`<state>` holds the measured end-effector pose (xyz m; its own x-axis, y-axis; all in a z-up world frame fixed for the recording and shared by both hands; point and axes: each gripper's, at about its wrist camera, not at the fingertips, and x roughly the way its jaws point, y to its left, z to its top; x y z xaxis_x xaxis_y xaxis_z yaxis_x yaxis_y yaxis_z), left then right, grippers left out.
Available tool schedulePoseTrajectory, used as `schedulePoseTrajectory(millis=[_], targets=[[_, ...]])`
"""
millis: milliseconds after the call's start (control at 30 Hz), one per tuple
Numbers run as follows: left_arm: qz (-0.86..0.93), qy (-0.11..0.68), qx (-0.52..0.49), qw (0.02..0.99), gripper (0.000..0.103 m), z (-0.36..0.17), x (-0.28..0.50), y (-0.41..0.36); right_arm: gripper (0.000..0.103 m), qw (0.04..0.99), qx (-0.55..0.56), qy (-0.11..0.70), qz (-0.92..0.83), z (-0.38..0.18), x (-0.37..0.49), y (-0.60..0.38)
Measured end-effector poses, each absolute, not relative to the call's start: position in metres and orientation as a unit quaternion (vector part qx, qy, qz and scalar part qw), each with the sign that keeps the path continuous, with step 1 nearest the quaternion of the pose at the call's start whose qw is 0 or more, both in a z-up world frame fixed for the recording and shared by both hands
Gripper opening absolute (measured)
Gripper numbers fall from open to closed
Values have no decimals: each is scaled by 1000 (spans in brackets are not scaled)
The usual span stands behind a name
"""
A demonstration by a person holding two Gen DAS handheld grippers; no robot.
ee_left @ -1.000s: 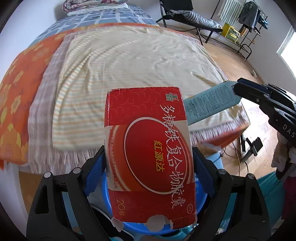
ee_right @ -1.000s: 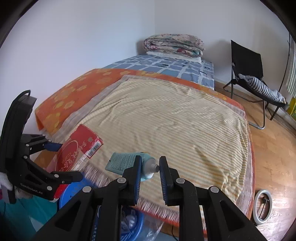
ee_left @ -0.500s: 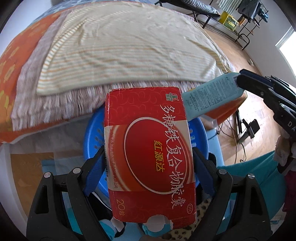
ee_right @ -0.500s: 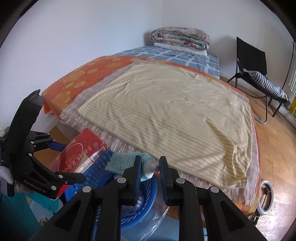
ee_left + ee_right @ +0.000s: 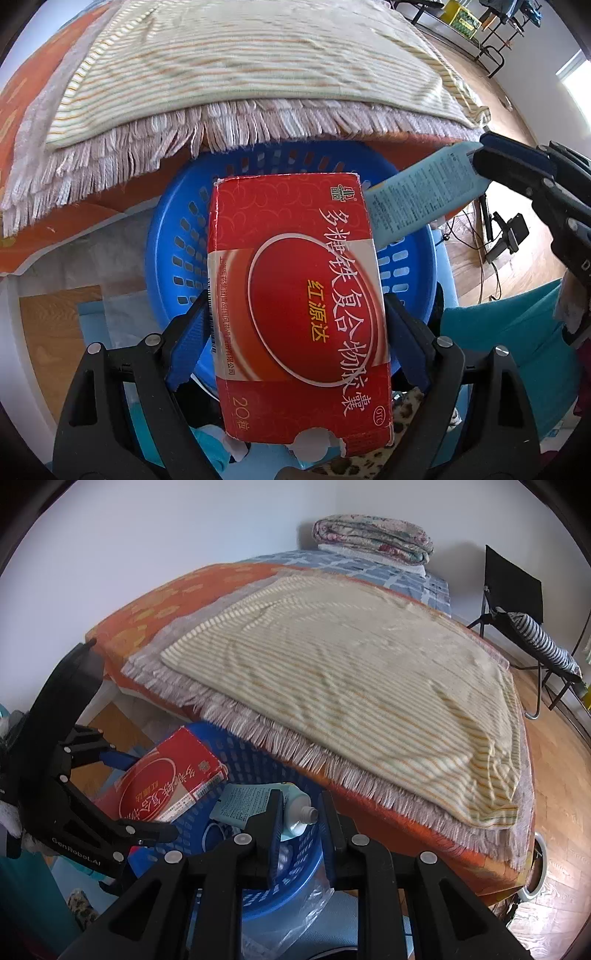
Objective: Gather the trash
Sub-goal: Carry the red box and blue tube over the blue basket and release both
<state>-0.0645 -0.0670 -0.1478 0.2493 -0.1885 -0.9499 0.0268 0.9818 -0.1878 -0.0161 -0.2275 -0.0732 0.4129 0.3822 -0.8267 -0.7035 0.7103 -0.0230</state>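
My left gripper (image 5: 295, 317) is shut on a red medicine box (image 5: 299, 295) with Chinese lettering and holds it above a blue perforated plastic basket (image 5: 177, 236). The box (image 5: 170, 782) and basket (image 5: 255, 760) also show in the right wrist view. My right gripper (image 5: 299, 812) holds a light blue tube (image 5: 251, 801) over the basket; its jaws stand wider than in the earlier frames, and the tube lies against the left finger. The tube (image 5: 417, 199) also shows in the left wrist view, at the right gripper's tips.
A bed with a striped yellow blanket (image 5: 351, 657) and fringed cover overhangs the basket's far side. A folded quilt (image 5: 373, 539) lies at the bed's head. A black chair (image 5: 517, 605) stands on the wooden floor at right. Clear plastic (image 5: 306, 912) lies beside the basket.
Both grippers moved down and off the bed edge, so the blue basket now lies under the box and tube. The right gripper's jaws have spread apart.
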Motion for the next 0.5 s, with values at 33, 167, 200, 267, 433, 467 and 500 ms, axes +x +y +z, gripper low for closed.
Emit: schedulePoseTrajectory(millis=[33, 167, 200, 267, 433, 467, 500], targets=[[-68, 610, -66, 787, 90, -149, -64, -67, 18, 818, -189, 430, 331, -75, -16, -227], [-65, 612, -62, 786, 90, -154, -61, -65, 18, 816, -195, 432, 331, -80, -17, -225], [-64, 613, -61, 785, 90, -155, -60, -65, 18, 816, -196, 432, 330, -80, -16, -225], [-62, 615, -59, 784, 90, -157, -58, -66, 18, 818, -195, 431, 327, -80, -15, -225], [-59, 622, -48, 779, 90, -165, -56, -68, 18, 825, -186, 427, 320, -76, -11, -229], [-59, 624, -42, 778, 90, -167, -55, -69, 18, 826, -185, 427, 320, -76, -11, -229], [-59, 626, -39, 777, 90, -168, -55, -70, 18, 826, -184, 426, 320, -75, -11, -230]])
